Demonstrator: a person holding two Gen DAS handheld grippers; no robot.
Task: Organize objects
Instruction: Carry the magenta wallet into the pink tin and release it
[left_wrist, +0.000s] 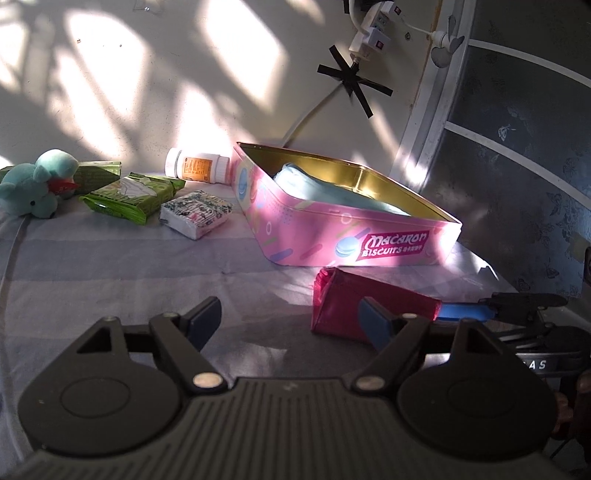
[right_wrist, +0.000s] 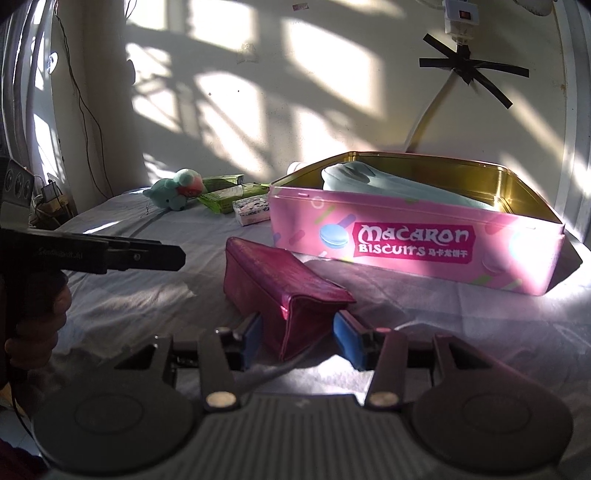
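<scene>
A pink "Macaron Biscuits" tin (left_wrist: 314, 229) (right_wrist: 413, 254) stands open on the bed with a light blue cloth (left_wrist: 332, 192) (right_wrist: 399, 188) inside. A red pouch (left_wrist: 354, 302) (right_wrist: 280, 288) lies in front of it. My right gripper (right_wrist: 295, 332) is open, its blue pads on either side of the pouch's near end; whether they touch it I cannot tell. It also shows in the left wrist view (left_wrist: 480, 312). My left gripper (left_wrist: 291, 321) is open and empty, just left of the pouch; its side shows in the right wrist view (right_wrist: 110, 254).
Left of the tin lie a white pill bottle (left_wrist: 197, 166), a tissue pack (left_wrist: 195, 214) (right_wrist: 253, 210), two green packets (left_wrist: 133, 194) (right_wrist: 229, 195) and a teal plush toy (left_wrist: 37, 184) (right_wrist: 177, 188). A wall with a taped cable (left_wrist: 351, 81) stands behind.
</scene>
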